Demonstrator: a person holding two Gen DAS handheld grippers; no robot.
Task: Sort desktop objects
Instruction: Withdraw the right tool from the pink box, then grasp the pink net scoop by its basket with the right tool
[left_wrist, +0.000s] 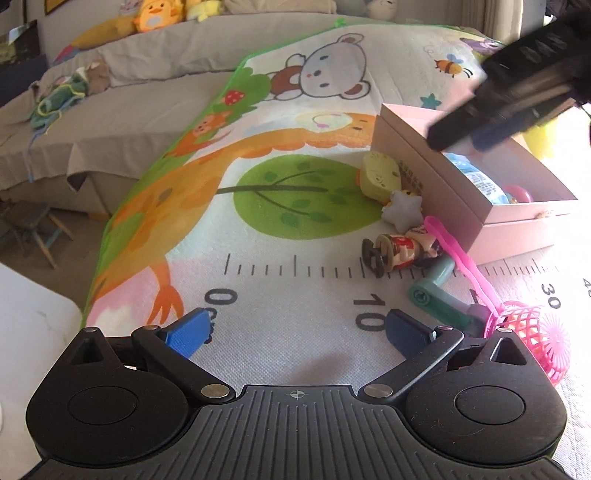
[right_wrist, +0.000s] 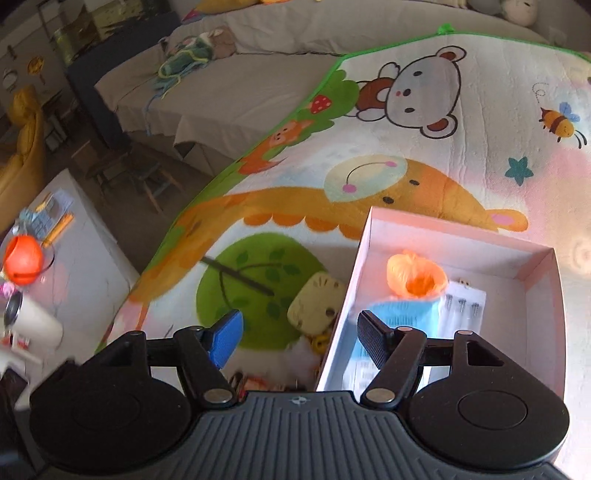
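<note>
Left wrist view: the left tool (left_wrist: 295, 330) fills the foreground, its blue-padded fingers (left_wrist: 186, 330) spread wide and holding nothing, low over the printed ruler band of a cartoon play mat (left_wrist: 280, 122) that covers the bed. Just right of the tool lies a pink lattice ball (left_wrist: 532, 326) with a pink strap running up toward the box. Beside it lies a green cylindrical toy (left_wrist: 434, 291), then a small figurine (left_wrist: 400, 251) on its side, a pale star-shaped toy (left_wrist: 402, 210) and a yellow rounded toy (left_wrist: 380, 177); the last two sit just beside the near wall of the pink open box (left_wrist: 417, 173). Inside the box a blue-and-white packet (left_wrist: 476, 177) and a pink ball (left_wrist: 519, 194) are visible. The right tool (left_wrist: 491, 110) hangs over the box, blurred.

Right wrist view: the right tool (right_wrist: 301, 338) is above the box's left wall (right_wrist: 345, 306), fingers apart and empty, one finger outside the box and one over its interior. In the box lie an orange crumpled bag (right_wrist: 415, 277), a light blue packet (right_wrist: 400, 314) and a clear packet (right_wrist: 463, 310). The yellow toy (right_wrist: 314, 308) lies on the mat just outside the wall. At far left, off the bed, a white counter (right_wrist: 88, 258) carries an orange ball (right_wrist: 22, 260) and a white cylinder (right_wrist: 33, 321).
</note>
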